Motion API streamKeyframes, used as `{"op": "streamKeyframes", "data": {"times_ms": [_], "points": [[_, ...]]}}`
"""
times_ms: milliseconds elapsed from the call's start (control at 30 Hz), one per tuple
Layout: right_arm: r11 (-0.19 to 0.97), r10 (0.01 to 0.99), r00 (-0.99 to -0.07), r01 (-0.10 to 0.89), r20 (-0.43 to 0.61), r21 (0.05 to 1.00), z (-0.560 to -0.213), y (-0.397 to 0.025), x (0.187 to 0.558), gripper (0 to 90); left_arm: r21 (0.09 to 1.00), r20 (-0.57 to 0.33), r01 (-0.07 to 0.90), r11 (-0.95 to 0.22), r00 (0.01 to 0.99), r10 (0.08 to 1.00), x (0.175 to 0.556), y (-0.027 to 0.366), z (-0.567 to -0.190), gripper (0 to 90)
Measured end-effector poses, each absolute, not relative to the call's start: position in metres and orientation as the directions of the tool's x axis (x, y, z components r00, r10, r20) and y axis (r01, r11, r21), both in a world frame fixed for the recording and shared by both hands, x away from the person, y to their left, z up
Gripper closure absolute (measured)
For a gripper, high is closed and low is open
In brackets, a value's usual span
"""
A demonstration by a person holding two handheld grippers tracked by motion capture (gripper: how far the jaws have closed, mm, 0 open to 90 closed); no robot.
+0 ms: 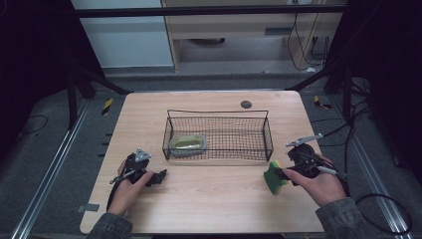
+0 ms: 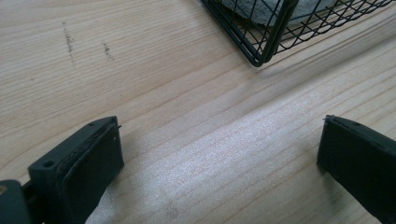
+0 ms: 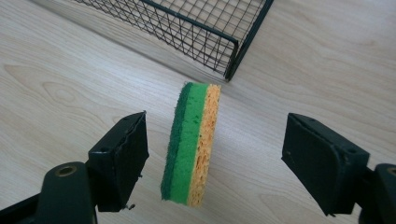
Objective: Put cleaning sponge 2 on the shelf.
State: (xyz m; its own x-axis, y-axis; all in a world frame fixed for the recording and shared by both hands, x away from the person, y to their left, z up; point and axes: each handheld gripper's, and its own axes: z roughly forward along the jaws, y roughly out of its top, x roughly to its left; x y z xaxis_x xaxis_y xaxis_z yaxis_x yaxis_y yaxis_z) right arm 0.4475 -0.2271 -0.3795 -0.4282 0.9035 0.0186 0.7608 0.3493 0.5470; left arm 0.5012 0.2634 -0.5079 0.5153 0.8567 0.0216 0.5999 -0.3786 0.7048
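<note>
Right gripper view: sponge [image 3: 191, 144] stands on edge between spread tongs [image 3: 233, 163], untouched.

Matt pale wood table [image 1: 209, 199] — black wire-mesh basket [image 1: 249, 130] — porous, rough-faced sponge [image 3: 191, 144].

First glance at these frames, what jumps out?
The green-and-yellow sponge stands on edge on the table between the open jaws of the right hand-held gripper, touching neither jaw. Behind it, mid-table, sits a black wire basket with a pale yellowish object in its left end. The left hand-held gripper is open over bare wood.
</note>
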Motion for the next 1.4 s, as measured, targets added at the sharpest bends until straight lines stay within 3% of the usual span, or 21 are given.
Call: {"op": "streamKeyframes", "data": {"times_ms": [200,700,800,933,1400], "points": [[0.350,0.901,-0.431,0.783,0.043,0.515,-0.395,-0.222,0.455,24.1,0.700,0.025,0.601,-0.385,0.519,0.854,0.502,0.264,-0.507,0.0],[0.376,0.894,-0.445,0.814,0.060,0.443,-0.427,-0.208,0.465,37.1,0.699,0.023,0.596,-0.395,0.533,0.846,0.503,0.266,-0.507,0.0],[0.386,0.889,-0.454,0.817,0.064,0.428,-0.428,-0.207,0.466,44.7,0.699,0.023,0.597,-0.394,0.532,0.846,0.503,0.266,-0.507,0.0],[0.400,0.882,-0.467,0.814,0.065,0.421,-0.427,-0.208,0.466,63.4,0.699,0.023,0.597,-0.395,0.533,0.846,0.503,0.266,-0.507,0.0],[0.420,0.860,-0.508,0.755,0.044,0.503,-0.407,-0.234,0.460,64.5,0.699,0.023,0.597,-0.394,0.533,0.846,0.503,0.266,-0.507,0.0]]}}
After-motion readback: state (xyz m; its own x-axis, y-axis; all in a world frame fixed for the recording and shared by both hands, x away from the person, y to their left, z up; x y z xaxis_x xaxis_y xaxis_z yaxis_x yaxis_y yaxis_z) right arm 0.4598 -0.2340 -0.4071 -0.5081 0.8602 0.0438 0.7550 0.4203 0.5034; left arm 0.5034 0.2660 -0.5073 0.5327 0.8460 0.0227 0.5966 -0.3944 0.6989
